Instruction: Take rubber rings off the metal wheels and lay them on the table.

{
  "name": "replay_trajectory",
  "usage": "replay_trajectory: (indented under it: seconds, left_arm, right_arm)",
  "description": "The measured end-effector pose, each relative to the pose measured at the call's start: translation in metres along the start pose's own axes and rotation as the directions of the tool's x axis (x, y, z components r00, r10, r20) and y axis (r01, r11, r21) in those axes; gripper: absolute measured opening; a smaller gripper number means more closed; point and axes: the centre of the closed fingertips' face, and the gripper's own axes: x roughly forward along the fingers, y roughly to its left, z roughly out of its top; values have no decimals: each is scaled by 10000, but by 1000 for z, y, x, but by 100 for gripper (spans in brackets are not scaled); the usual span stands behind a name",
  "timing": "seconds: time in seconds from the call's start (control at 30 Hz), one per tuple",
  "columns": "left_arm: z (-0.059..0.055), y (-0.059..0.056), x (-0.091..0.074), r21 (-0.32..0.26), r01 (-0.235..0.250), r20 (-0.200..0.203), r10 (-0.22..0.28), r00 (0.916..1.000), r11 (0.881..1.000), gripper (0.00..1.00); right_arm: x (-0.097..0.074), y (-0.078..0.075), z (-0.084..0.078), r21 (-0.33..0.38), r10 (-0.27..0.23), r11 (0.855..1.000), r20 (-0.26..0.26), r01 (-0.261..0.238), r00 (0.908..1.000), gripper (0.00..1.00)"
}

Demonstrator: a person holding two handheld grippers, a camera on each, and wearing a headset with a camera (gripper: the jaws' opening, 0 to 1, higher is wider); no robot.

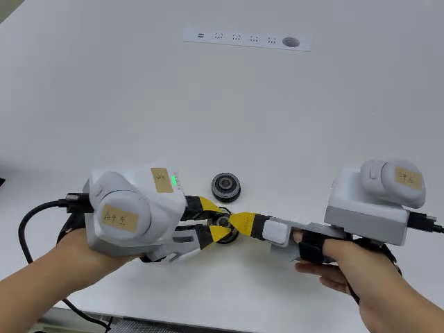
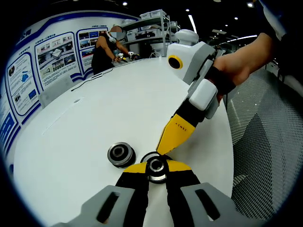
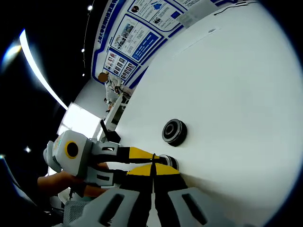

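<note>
Across the white table (image 1: 312,104), with the power strip (image 1: 246,38) far off at 12 o'clock, the work sits close to us at 6 o'clock. Our left gripper (image 1: 216,223) comes in from 9 o'clock, its yellow jaws clamped on one metal wheel (image 2: 156,169), a jaw on each side. Our right gripper (image 1: 236,220) reaches in from 3 o'clock with its jaws drawn together to a thin seam. Its tips touch that wheel's rim at about 1 o'clock in the left gripper view, and we cannot tell whether any rubber is pinched between them. A second wheel (image 1: 227,186) lies flat on the table at 12 o'clock from the held one, apart from both grippers. We take the dark band at the held wheel's edge for the rubber ring (image 2: 152,160), not yet off.

We judge the step in hand to be peeling that ring. The left clamp should sit firm on metal, not on rubber, so the ring is free to slide. The right tips need a bite of rubber alone at the rim. Then we pull outward toward 3 o'clock and over the edge, working round rather than yanking. A shallow bite may slip, and a loose clamp may let the wheel twist out.
</note>
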Motion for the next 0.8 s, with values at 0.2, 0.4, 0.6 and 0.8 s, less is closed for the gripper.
replay_trajectory:
  seconds: [0.2, 0.4, 0.6, 0.8]
  left_arm:
    - [1, 0, 0, 50, 56, -12, -56, 10000, 10000, 13]
    - [5, -2, -3, -66, 124, 16, -124, 9999, 9999, 12]
    - [9, -1, -13, -298, 46, 235, -39, 9997, 9995, 13]
    - [15, -5, -23, -298, 50, 449, -37, 9990, 9995, 17]
  right_arm:
    - [1, 0, 1, 190, 6, 9998, 0, -6, 10000, 1]
    - [1, 2, 2, 500, 137, 9986, 120, -142, 9998, 2]
    - [1, 4, 3, 697, 229, 9973, 176, -241, 9996, 2]
    - [2, 10, 4, 926, 480, 9945, 240, -500, 9986, 2]
